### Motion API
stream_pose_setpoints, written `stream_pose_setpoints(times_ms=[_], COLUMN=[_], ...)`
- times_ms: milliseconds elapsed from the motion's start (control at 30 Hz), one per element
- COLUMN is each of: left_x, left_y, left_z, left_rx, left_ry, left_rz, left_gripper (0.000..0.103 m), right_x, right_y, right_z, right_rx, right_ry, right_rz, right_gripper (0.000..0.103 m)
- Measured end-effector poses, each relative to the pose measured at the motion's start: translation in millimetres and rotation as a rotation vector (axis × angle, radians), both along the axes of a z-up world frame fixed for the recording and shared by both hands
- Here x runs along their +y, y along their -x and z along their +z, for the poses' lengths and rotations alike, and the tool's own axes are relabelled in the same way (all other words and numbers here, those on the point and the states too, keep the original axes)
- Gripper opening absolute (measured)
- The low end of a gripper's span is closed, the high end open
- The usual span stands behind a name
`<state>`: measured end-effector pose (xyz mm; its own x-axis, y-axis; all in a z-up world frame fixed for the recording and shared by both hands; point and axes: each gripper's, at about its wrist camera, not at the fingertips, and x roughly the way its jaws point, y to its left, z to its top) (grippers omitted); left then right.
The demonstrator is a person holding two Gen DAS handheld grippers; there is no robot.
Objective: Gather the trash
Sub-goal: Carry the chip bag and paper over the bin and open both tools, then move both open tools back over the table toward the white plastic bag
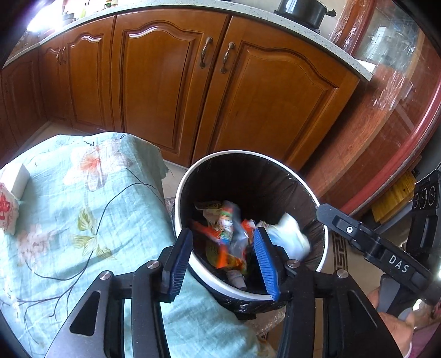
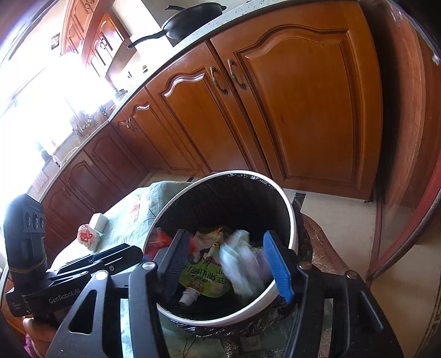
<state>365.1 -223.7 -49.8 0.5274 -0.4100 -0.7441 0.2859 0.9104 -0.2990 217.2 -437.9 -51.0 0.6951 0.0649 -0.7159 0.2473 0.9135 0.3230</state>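
Both tools are over the bin, side by side. The left tool point(image 1: 223, 247) hangs above the near rim of the white trash bin point(image 1: 182, 190), its blue-padded fingers point(image 1: 266, 261) spread wide with nothing clamped between them. Seen through that gap, a colourful snack wrapper point(image 1: 226, 228) shows blurred inside the black liner; whether it rests on the pile I cannot tell. Just past the right finger lies a pale crumpled plastic bag point(image 1: 289, 236), also blurred.

Over in the right wrist view, the right tool point(image 2: 228, 256) sits above the same trash bin point(image 2: 292, 220), jaws wide apart and empty. Between its fingers, down in the bin, a whitish crumpled plastic bag point(image 2: 242, 261) is smeared with motion. Beneath it is a green-yellow printed pouch point(image 2: 204, 278), and a small white cap-like piece point(image 2: 190, 296) lies close to the near rim. A red scrap point(image 2: 160, 239) shows just beyond the left finger.

Left of both tools is the surface covered with a floral cloth point(image 1: 82, 192), touching the bin's side. On it, well off to the left, sit a white block point(image 2: 98, 221) and a red-patterned packet point(image 2: 86, 236). Ahead of the tools stand brown wooden cabinets point(image 1: 165, 82), and a black pan point(image 2: 193, 19) rests on the countertop above.
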Motion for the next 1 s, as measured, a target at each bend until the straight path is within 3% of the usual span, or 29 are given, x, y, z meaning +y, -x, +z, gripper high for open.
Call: stream_pose_setpoints(times_ms=[433, 1000], left_x=[62.0, 193.3], left_y=[29.4, 64.4], left_z=[-9.2, -12.1], left_rx=[0.023, 0.044], left_ry=[0.046, 0.069], left_rz=[0.094, 0.354], left_gripper=[0.054, 0.054], right_x=[32.4, 122.0], right_y=[4.4, -33.0], right_z=[4.5, -12.3], right_rx=[-0.037, 0.0], right_ry=[-0.04, -0.062], right_rz=[0.057, 0.238], right_gripper=[0.081, 0.083])
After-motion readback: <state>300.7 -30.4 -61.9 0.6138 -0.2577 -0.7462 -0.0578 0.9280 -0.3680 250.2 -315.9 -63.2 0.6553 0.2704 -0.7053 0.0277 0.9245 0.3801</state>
